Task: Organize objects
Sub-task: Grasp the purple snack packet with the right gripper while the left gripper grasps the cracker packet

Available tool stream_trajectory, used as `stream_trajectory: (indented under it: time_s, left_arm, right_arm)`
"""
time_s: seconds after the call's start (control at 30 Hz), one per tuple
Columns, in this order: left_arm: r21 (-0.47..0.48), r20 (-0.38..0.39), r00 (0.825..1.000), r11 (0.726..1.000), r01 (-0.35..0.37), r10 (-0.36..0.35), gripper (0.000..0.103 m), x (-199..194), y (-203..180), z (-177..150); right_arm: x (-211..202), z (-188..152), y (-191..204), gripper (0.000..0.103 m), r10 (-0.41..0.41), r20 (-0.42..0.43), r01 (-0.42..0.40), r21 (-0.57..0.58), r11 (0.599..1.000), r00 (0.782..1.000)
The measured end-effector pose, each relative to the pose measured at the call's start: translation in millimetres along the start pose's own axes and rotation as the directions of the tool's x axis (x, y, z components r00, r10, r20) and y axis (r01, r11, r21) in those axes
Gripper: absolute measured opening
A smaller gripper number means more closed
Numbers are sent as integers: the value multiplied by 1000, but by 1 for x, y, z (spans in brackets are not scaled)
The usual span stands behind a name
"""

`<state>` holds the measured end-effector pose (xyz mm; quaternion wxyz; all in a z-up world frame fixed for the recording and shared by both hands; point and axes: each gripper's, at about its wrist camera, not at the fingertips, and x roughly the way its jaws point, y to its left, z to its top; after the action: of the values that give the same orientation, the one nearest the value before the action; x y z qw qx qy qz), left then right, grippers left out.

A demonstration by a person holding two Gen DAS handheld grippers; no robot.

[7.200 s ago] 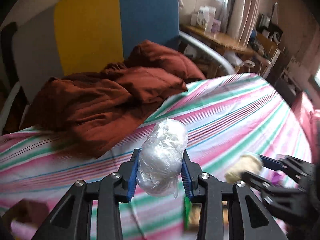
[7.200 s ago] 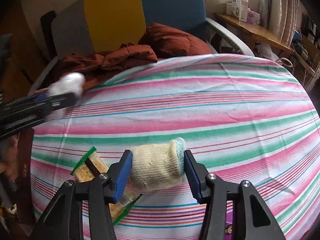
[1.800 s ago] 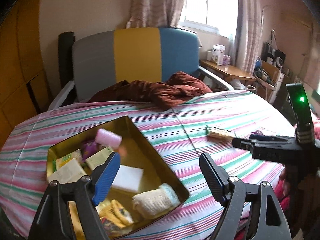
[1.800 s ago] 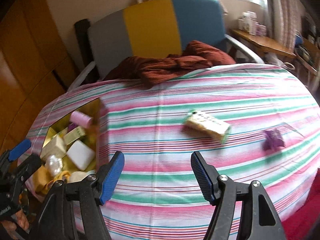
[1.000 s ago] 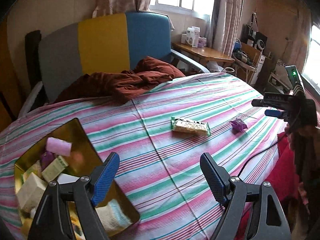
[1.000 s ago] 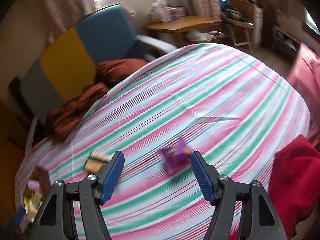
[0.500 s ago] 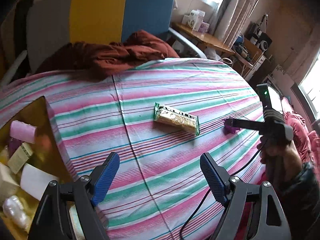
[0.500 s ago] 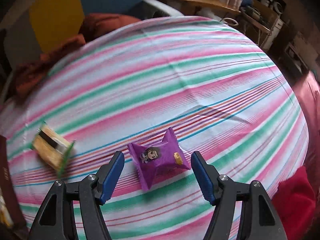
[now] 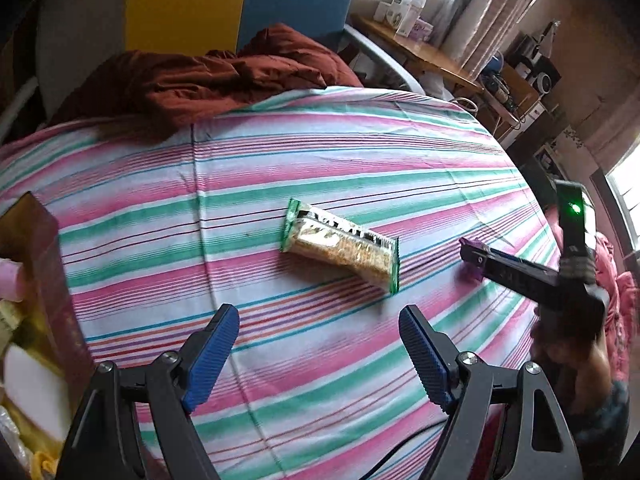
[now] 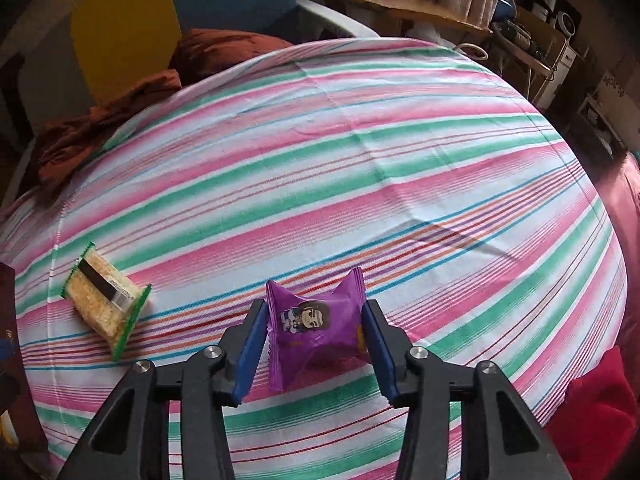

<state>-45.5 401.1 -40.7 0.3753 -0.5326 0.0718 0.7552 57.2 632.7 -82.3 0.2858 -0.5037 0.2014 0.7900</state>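
Purple and glossy, the small foil snack packet (image 10: 316, 330) with a cartoon face printed on it lies on the pink, green and white striped tablecloth (image 10: 360, 160), at six o'clock in the right wrist view. The right gripper (image 10: 314, 330) points steeply down over it, and its jaws are closing with the packet between them: both blue ribbed pads (image 10: 252, 344) sit against the wrapper's crimped sides, and the foil bulges between them. In the left wrist view the same packet (image 9: 470, 268) shows only as a purple corner at three o'clock, mostly hidden behind the right gripper's (image 9: 474, 258) black fingers, with the person's hand (image 9: 572, 344) gripping the handle below.

At nine o'clock from the packet in the right wrist view, well apart from it, lies a long clear wrapper of pale crackers with green crimped ends (image 10: 106, 300), flat on the cloth. The left wrist view places that cracker pack (image 9: 342, 246) near the centre, slanting from ten o'clock down to four o'clock.

The left gripper (image 9: 318, 350) hangs above bare cloth at six o'clock, its jaws wide and easing inward a little, with nothing between the blue pads (image 9: 210, 358). At nine o'clock in that view stands the gold-lined tin box (image 9: 48, 272) with a dark red outer wall, holding a pink roll (image 9: 10, 286) and other blurred items. A rumpled rust-brown cloth (image 9: 208, 80) lies at twelve o'clock, against a grey, yellow and blue chair back (image 9: 192, 4).
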Motion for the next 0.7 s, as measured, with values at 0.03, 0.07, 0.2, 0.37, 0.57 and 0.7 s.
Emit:
stream_trajectory:
  time_s: [0.03,0.07,0.2,0.37,0.57,0.7]
  left_arm:
    - [-11,-8,1000,1000,7,-7,82,5,-2,3]
    - [-21,-16,1000,1000,14,-15,81,10,-5,7]
    - [-54,-46,999,998,23,-26,81,33,-15,20]
    - [-103,-79,997,995,-3,-5,79,64,-19,43]
    - [-111,-95,995,993,-48,38,79,91,-22,66]
    - [-53,-122,990,996,-76,69,79,107,-30,72]
  right_arm:
    - [-1,-1,1,48,3,3,-3,-2,1000,1000]
    - [-2,0,2,48,3,7,-3,-4,1000,1000]
    - [-6,6,-2,48,18,29,-18,2,1000,999]
    - [-10,8,-2,48,35,43,-36,17,999,998]
    - [-12,10,-2,48,55,54,-56,19,998,997]
    - [-12,10,-3,48,66,56,-68,18,998,996]
